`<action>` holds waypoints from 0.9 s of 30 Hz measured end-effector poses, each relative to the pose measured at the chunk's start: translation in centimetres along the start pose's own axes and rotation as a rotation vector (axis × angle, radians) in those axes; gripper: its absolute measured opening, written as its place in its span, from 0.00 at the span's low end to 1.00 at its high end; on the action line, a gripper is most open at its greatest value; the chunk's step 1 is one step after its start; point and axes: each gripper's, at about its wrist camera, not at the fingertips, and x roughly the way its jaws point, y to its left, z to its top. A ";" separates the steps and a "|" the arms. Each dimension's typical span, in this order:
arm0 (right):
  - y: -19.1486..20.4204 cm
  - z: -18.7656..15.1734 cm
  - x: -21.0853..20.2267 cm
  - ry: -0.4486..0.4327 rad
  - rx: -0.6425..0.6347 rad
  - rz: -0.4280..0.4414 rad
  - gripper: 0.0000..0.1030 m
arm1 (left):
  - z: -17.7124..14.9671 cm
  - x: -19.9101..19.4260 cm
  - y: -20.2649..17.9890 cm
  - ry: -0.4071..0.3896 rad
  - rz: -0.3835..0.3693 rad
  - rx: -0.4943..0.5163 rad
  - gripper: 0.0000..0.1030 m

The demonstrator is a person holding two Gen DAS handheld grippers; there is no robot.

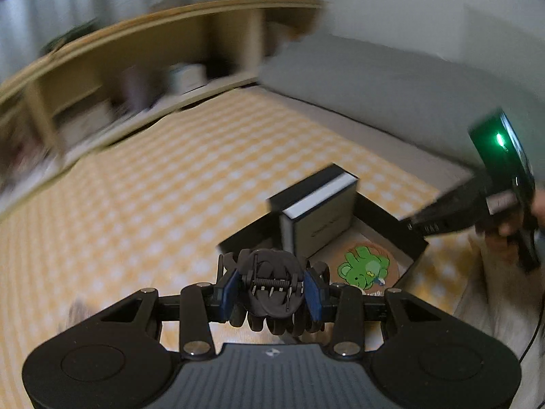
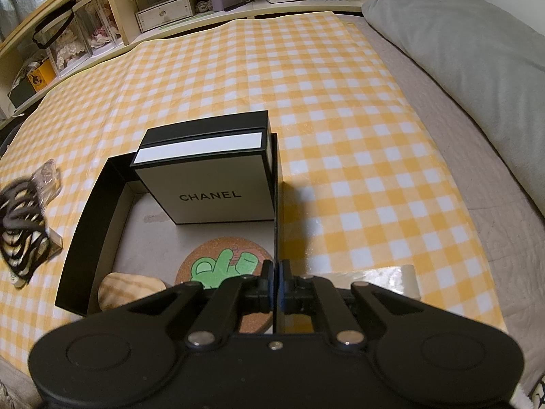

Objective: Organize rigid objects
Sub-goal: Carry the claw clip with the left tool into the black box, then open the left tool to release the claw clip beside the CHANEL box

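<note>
The left gripper (image 1: 270, 288) has its blue pads (image 1: 312, 293) clenched on a black claw hair clip (image 1: 269, 289), spring side facing the camera, teeth hanging below. It is carried in the air just short of the black tray box (image 1: 381, 218), so the step in hand looks like bringing the clip over for stowing. The right gripper (image 2: 276, 283) is pinched tight on the thin right wall of that same box (image 2: 85, 238), apparently steadying it.

The next move, I'd judge, calls for travelling the clip over the near wall and down onto bare floor of the box, then letting go without snagging its teeth on the rim.

Inside, a white and black Chanel box (image 2: 211, 187) stands upright against the far wall; nearer lie a round cork coaster with a green cartoon figure (image 2: 221, 269) and a pale wooden piece (image 2: 129, 288) in the near left corner. All this sits on a yellow checked cloth (image 2: 340, 119), with a grey pillow (image 2: 460, 41) to the right.
</note>
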 end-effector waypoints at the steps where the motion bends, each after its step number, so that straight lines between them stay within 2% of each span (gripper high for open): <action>1: 0.0 0.0 0.0 0.000 -0.001 0.000 0.04 | 0.4 0.8 -0.6 0.017 -0.002 0.064 0.41; 8: 0.1 -0.1 0.0 0.003 0.003 0.005 0.04 | 2.0 4.1 -1.8 0.036 -0.069 0.308 0.41; 14: 0.3 0.0 0.0 0.010 0.001 0.006 0.04 | 1.9 7.5 -2.6 0.114 -0.137 0.503 0.41; 18: 0.3 0.0 0.0 0.011 0.007 0.009 0.04 | 1.7 8.9 -2.3 0.144 -0.163 0.582 0.41; 27: 0.3 0.0 0.2 0.017 0.007 0.010 0.04 | 1.5 11.6 -1.9 0.178 -0.188 0.666 0.41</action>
